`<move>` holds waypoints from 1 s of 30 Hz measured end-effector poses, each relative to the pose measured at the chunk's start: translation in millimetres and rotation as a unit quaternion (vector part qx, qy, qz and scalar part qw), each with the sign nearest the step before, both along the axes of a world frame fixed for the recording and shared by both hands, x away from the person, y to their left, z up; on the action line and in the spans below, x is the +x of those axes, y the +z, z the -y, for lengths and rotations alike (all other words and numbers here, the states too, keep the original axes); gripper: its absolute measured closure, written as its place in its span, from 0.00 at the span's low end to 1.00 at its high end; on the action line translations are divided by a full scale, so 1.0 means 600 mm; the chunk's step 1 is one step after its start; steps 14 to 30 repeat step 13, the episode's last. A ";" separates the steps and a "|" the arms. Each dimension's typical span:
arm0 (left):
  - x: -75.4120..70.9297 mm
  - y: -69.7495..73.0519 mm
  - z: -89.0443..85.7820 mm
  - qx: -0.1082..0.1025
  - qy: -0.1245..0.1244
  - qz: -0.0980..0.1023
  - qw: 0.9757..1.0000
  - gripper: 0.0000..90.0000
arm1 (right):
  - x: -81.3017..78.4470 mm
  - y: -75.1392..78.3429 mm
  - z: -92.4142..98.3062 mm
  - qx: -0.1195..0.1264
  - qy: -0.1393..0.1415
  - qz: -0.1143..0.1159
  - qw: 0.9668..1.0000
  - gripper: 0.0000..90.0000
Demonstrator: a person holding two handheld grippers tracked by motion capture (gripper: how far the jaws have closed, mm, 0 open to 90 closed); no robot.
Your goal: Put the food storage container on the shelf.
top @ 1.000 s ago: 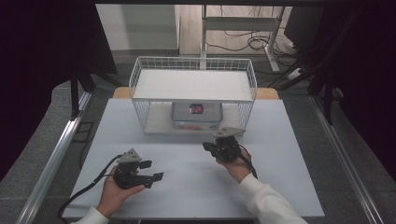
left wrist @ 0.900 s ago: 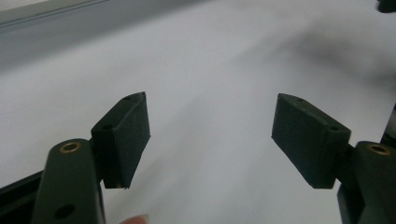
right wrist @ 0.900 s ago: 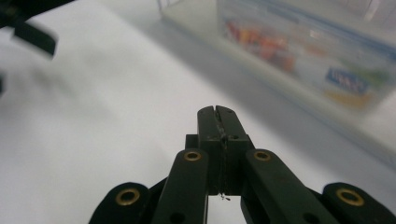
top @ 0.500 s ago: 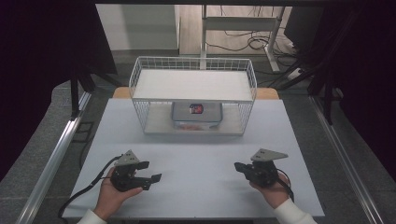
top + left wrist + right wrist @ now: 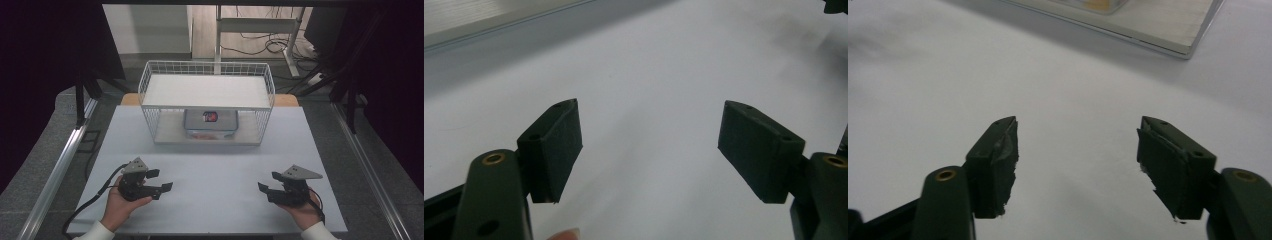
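White flat counter [image 5: 215, 175] under both jaws, bare between them. White wire-mesh shelf rack [image 5: 206, 107] far ahead of jaws; clear lidded plastic box [image 5: 210, 123] on its lower shelf. Left gripper [image 5: 161, 180], right gripper [image 5: 266, 191]: jaws wide apart, holding nothing. Likely resting; any reach should go in level under upper shelf.

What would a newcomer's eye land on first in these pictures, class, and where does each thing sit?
First, the white wire rack at the far middle of the white table, with a clear box bearing a red label on its lower level. Then the two open grippers near the front edge: the left gripper and the right gripper, both empty.
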State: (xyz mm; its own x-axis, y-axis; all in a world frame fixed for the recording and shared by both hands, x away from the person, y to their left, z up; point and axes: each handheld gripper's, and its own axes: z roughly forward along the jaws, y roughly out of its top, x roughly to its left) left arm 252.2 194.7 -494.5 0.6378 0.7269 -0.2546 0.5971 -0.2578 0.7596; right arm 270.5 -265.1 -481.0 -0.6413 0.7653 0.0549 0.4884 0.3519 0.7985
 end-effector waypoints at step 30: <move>0.006 0.002 0.000 -0.024 0.007 -0.015 1.000 0.26 | 0.008 0.009 0.007 0.022 -0.014 0.024 0.999 0.28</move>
